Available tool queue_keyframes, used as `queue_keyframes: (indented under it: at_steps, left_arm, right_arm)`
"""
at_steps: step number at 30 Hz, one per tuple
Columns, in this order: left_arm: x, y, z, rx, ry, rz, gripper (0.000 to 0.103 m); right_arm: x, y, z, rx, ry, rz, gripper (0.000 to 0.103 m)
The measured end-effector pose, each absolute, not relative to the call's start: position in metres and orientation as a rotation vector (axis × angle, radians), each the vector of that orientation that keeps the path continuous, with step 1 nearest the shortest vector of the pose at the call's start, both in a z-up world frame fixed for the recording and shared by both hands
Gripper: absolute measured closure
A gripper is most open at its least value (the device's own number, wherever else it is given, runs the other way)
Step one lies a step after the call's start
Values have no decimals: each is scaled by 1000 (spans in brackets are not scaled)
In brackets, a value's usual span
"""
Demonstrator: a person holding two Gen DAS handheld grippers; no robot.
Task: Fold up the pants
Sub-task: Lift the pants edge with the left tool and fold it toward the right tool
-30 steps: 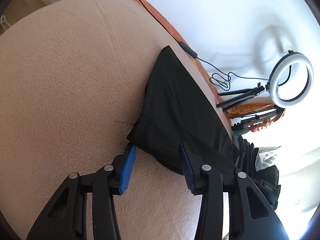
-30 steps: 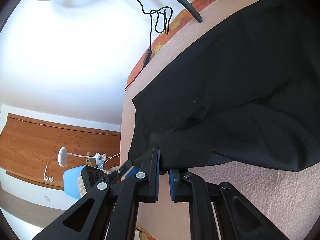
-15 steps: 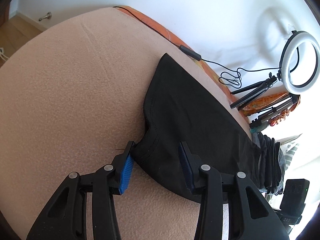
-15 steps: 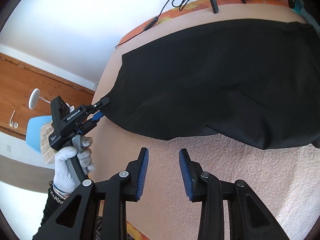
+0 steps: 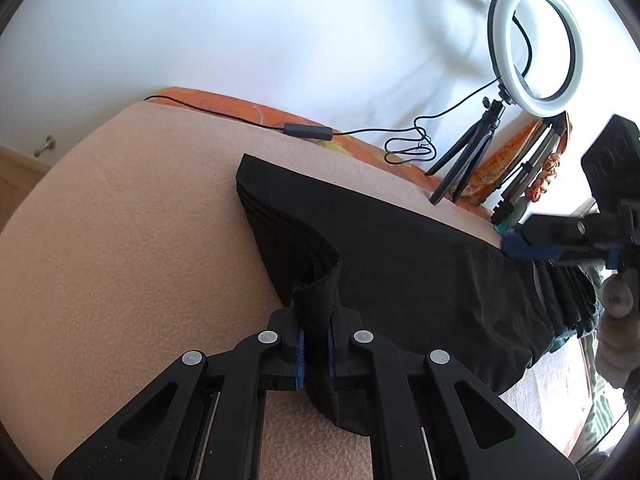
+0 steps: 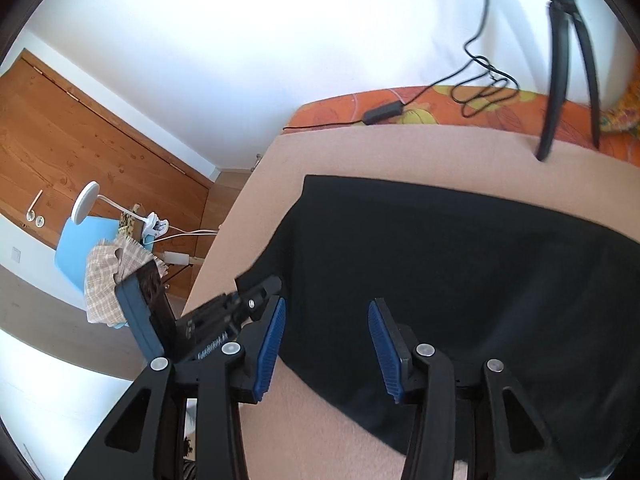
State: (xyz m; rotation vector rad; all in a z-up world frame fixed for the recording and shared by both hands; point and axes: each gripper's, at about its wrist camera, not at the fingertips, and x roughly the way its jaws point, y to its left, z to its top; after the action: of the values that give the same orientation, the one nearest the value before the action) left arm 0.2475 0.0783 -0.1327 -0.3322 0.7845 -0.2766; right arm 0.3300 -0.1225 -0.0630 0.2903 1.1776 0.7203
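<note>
Pants (image 5: 400, 264) lie flat on bed (image 5: 120, 240). Left gripper (image 5: 314, 354) fingers clench waistband corner; right gripper (image 6: 326, 344) fingers released above near edge. Next: right grasp, then fold.

Bed (image 5: 120, 240) with beige blanket, bearing black pants (image 5: 400, 248), tripod (image 5: 464, 164) and cable (image 5: 240, 120) at far edge.

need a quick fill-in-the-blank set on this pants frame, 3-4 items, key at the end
1. The left gripper is ____ on the waistband of the pants.
2. The right gripper has its jaws ____.
3. The pants are ____ in colour.
4. The ring light stands on a small ____.

Missing words: shut; open; black; tripod
</note>
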Motion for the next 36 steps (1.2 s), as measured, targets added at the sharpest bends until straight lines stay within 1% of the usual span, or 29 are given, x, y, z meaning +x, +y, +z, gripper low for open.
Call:
queue_keyframes:
  at_steps: [3, 8, 13, 14, 15, 19, 20, 21, 28, 36]
  left_arm:
    - [246, 73, -133, -309, 777, -295, 97]
    - [244, 63, -135, -268, 779, -329, 97]
    - [244, 62, -135, -262, 781, -343, 97]
    - [245, 62, -134, -261, 781, -342, 97]
    - [246, 63, -135, -266, 782, -344, 97]
    - [246, 62, -133, -273, 783, -356, 97]
    - [246, 63, -132, -274, 780, -359, 97]
    - [244, 63, -131, -276, 778, -365, 97]
    - [238, 59, -115, -294, 751, -417, 97]
    - [230, 26, -84, -303, 707, -508, 97]
  right_arm:
    - [360, -77, -69, 221, 1219, 763, 47]
    - [387, -15, -99, 114, 1291, 769, 46]
    - [401, 17, -128, -27, 1321, 700, 47]
    - [403, 21, -132, -52, 1325, 678, 49]
    - [405, 23, -137, -69, 1330, 657, 59]
    - [414, 17, -140, -49, 1305, 624, 85]
    - [416, 13, -138, -33, 1296, 614, 95]
    - [416, 8, -134, -14, 1281, 615, 100]
    - [403, -32, -102, 33, 1201, 620, 102]
    - [393, -88, -60, 74, 1130, 584, 102]
